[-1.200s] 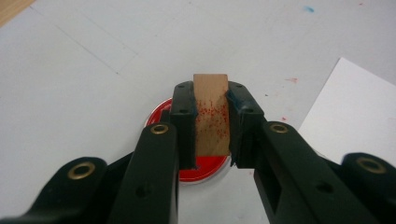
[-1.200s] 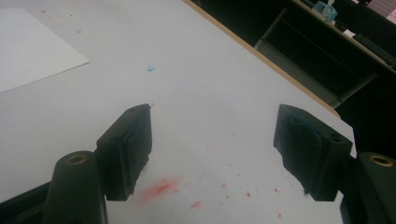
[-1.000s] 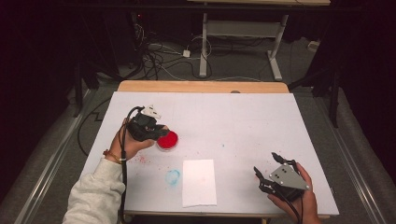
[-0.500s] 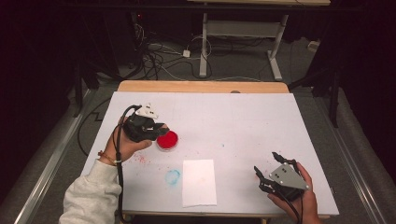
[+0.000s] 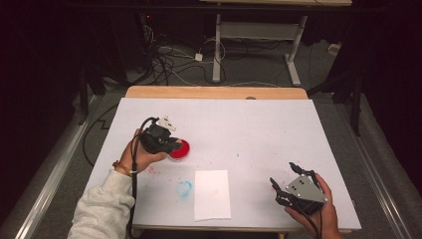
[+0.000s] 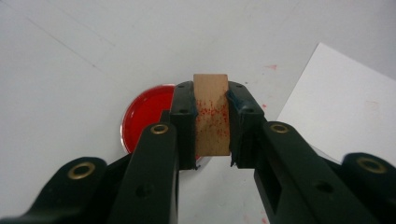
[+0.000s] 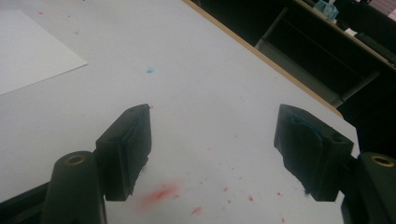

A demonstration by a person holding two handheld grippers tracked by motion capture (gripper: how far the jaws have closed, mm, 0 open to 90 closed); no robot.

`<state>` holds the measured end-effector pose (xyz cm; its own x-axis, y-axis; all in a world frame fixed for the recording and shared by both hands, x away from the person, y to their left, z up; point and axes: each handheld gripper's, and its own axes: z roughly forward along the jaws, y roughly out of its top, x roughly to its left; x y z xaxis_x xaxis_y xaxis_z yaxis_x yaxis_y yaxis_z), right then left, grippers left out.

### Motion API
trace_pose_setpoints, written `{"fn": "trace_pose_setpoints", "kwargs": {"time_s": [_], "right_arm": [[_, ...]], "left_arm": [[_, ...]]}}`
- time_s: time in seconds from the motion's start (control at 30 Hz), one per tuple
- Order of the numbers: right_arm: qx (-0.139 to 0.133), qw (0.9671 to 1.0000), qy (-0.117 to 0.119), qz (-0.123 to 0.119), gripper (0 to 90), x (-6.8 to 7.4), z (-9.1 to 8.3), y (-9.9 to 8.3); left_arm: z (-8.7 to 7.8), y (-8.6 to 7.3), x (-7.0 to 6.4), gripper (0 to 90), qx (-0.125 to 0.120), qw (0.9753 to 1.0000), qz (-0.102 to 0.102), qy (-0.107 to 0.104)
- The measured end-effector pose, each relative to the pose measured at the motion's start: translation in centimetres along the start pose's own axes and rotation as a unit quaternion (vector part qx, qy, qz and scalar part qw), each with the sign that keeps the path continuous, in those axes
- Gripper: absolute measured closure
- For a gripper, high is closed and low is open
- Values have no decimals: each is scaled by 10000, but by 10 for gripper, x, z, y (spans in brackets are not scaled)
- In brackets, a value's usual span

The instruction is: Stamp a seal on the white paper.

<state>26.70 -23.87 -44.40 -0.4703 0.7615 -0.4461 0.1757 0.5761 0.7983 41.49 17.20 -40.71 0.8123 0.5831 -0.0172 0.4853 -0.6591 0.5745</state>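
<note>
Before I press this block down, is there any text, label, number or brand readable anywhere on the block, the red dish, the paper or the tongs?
None can be read.
Wooden block in the left tongs: red ink speckles, no legible characters.
Red dish: plain.
White paper sheet: faint smudges, no writing.
Right tongs, open: no markings.
Table: red and blue stains.

On your table (image 5: 278, 124) you see a white sheet of paper (image 5: 212, 194) near the front edge, and a blue paint smear (image 5: 184, 189) just beside it on its left. Small red paint spots (image 7: 163, 192) lie on the surface. Behind the table, cables (image 5: 174, 59) lie on the floor near a white desk frame (image 5: 256, 35).
</note>
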Motion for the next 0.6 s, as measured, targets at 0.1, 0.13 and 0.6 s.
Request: {"fn": "trace_pose_setpoints", "kwargs": {"time_s": [0.1,0.13,0.6], "right_arm": [[15,10000,7,-35,279,0,1,-1],[23,10000,14,-42,280,0,0,-1],[50,9999,42,-113,280,1,-1,-2]], "left_arm": [[13,-3,7,736,109,9998,-138,-86],[17,-4,9,736,153,9997,-165,-109],[48,-10,19,737,492,9985,-199,-121]]}}
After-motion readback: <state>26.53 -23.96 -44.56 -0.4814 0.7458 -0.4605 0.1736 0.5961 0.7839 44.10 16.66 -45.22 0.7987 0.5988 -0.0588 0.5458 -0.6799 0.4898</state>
